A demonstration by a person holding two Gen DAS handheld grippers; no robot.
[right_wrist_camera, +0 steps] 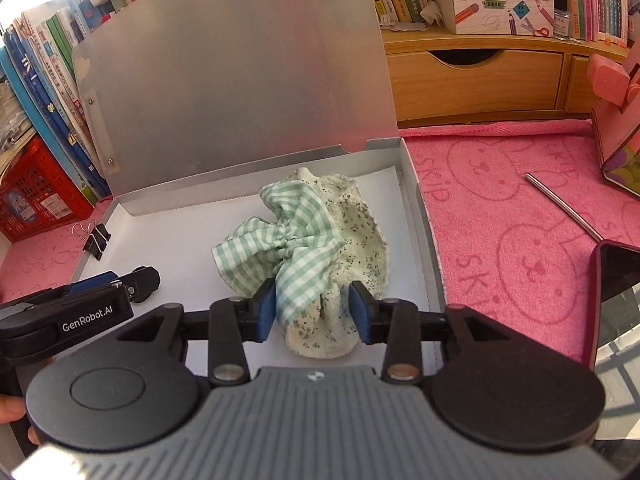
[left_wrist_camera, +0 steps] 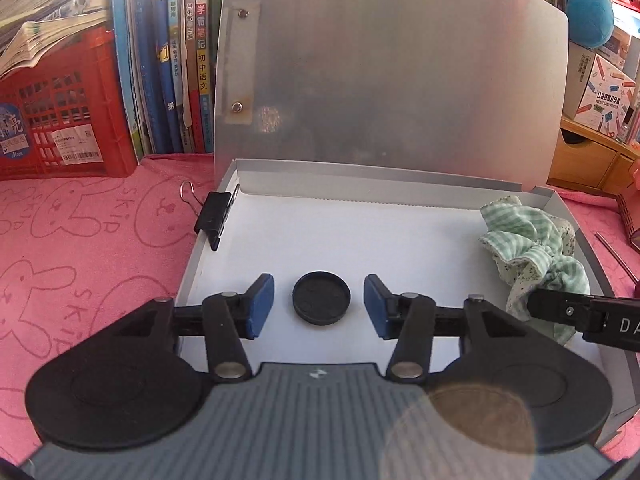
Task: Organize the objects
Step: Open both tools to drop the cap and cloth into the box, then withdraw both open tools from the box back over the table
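While its lid stands upright against a row of books, grey box lies open on pink towel, white floor exposed. Contents: black round cap, lying flat on the floor towards the near left; green checked cloth, bunched, at the right side close to the right wall. Black binder clip sits on the box's left rim. Left gripper: jaws parted, blue pads either side of the cap with a clear gap on each side, nothing held. Right gripper: jaws about half apart, a fold of the cloth lying between the pads; left pad touches or nearly touches the fabric, right pad stands just off it, no squeeze visible. Outside the box, on the towel to the right: metal rod. Behind: red crate, wooden drawer unit.
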